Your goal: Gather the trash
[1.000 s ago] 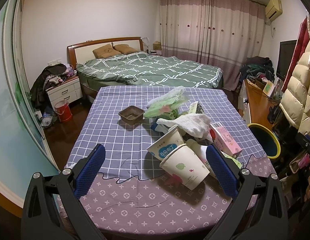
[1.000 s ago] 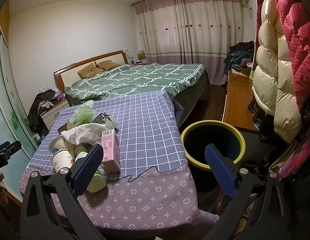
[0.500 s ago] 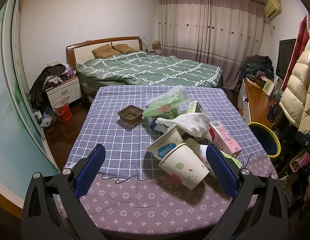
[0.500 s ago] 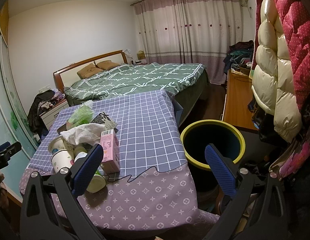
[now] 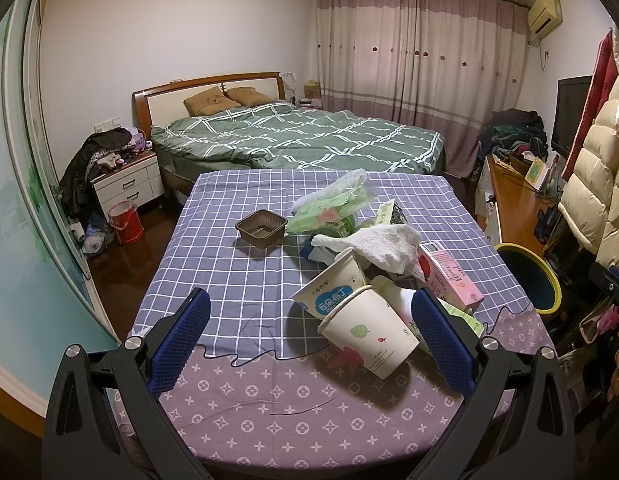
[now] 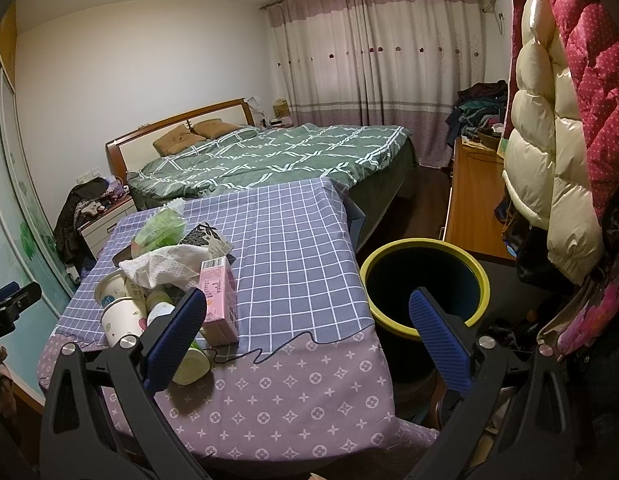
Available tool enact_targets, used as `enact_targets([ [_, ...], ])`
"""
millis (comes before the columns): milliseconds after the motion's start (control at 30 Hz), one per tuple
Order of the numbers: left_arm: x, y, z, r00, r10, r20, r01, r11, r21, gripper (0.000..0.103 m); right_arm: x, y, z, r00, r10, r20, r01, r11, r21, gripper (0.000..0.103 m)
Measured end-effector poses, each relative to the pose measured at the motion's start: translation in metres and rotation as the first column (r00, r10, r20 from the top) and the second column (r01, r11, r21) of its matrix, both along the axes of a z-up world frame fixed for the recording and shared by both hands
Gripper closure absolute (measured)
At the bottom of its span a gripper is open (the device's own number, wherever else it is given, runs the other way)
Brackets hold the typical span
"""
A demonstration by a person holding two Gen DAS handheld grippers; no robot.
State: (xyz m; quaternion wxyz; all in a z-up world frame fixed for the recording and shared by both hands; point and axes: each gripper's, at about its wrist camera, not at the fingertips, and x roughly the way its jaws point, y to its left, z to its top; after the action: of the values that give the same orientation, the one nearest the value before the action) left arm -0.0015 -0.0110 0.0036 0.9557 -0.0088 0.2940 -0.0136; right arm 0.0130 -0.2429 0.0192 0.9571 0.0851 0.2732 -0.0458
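A heap of trash lies on the cloth-covered table: a tipped white paper cup, a yoghurt tub, a white paper towel, a pink carton, a green plastic bag and a brown plastic tray. My left gripper is open and empty, held at the table's near edge, the cup between its fingers' line. My right gripper is open and empty, its left finger next to the pink carton. A yellow-rimmed dark bin stands right of the table.
A bed with a green quilt is behind the table. A nightstand and a red bucket stand at the left. A wooden desk and hanging puffy coats are at the right.
Both grippers have barely shifted; the left view has crept slightly closer to the cup. Nothing was taken hold of or let go.
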Motion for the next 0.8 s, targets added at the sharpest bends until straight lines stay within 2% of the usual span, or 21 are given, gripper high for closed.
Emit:
enact_targets([
  [567, -0.0006, -0.0009, -0.0035, 1.000, -0.005, -0.003, 0.005, 1.000, 0.005, 0.004, 0.0009, 0.0005, -0.0002, 1.000, 0.000, -0.003, 0.000, 1.000, -0.001, 0.006],
  [800, -0.0011, -0.0013, -0.0042, 1.000, -0.003, -0.004, 0.003, 1.000, 0.006, 0.004, 0.0078, 0.0042, -0.0059, 0.999, 0.014, -0.030, -0.014, 1.000, -0.009, 0.006],
])
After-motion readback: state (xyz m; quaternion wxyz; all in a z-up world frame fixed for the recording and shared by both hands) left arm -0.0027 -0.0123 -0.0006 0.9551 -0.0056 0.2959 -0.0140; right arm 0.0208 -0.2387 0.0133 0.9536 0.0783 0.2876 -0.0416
